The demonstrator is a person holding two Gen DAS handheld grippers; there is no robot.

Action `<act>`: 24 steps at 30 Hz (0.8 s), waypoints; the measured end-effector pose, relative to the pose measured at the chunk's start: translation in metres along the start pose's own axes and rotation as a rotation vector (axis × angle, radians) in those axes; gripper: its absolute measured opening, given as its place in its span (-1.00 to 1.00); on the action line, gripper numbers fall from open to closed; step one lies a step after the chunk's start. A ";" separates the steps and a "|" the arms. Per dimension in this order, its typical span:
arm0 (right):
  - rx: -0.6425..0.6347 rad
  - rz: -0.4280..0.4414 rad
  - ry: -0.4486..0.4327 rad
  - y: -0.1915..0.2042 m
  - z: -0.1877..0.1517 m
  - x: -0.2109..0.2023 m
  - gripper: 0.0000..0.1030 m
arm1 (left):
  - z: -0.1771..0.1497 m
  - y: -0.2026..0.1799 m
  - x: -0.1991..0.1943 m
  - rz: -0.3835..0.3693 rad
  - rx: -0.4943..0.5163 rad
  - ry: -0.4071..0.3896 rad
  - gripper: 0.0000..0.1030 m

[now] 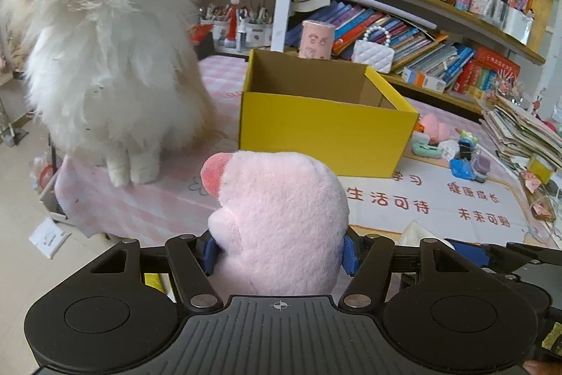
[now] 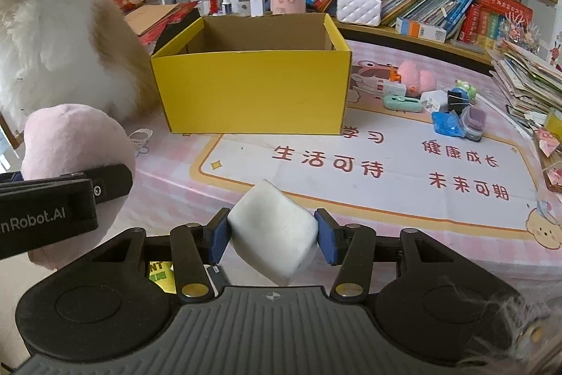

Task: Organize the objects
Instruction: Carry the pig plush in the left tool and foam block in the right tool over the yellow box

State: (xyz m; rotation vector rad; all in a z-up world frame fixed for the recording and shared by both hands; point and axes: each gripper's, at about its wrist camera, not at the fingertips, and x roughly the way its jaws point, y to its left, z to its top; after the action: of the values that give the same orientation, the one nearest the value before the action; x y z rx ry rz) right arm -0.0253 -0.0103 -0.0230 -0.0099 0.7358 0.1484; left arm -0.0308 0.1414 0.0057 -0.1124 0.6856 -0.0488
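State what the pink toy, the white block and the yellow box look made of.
Pink toy: soft plush, fuzzy matte pile. White block: probably foam or a squishy, smooth matte, slightly smudged. Yellow box: cardboard, yellow outside, raw brown inside.

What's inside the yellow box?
Only bare brown cardboard walls show inside the yellow box. Its front wall hides the bottom, so anything lying low inside can't be seen.
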 end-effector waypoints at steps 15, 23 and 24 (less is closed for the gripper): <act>-0.036 0.006 -0.160 -0.008 0.055 0.015 -0.09 | 0.055 -0.011 0.013 -0.022 0.040 -0.116 0.21; -0.077 0.020 -0.248 -0.026 0.126 0.050 -0.09 | 0.115 -0.019 0.053 -0.023 0.020 -0.180 0.22; -0.080 0.021 -0.249 -0.030 0.136 0.058 -0.09 | 0.121 -0.020 0.060 -0.019 0.018 -0.180 0.22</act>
State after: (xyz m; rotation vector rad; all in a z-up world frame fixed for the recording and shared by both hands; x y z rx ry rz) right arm 0.1115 -0.0237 0.0376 -0.0593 0.4814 0.1950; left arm 0.0923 0.1269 0.0632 -0.1045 0.5042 -0.0621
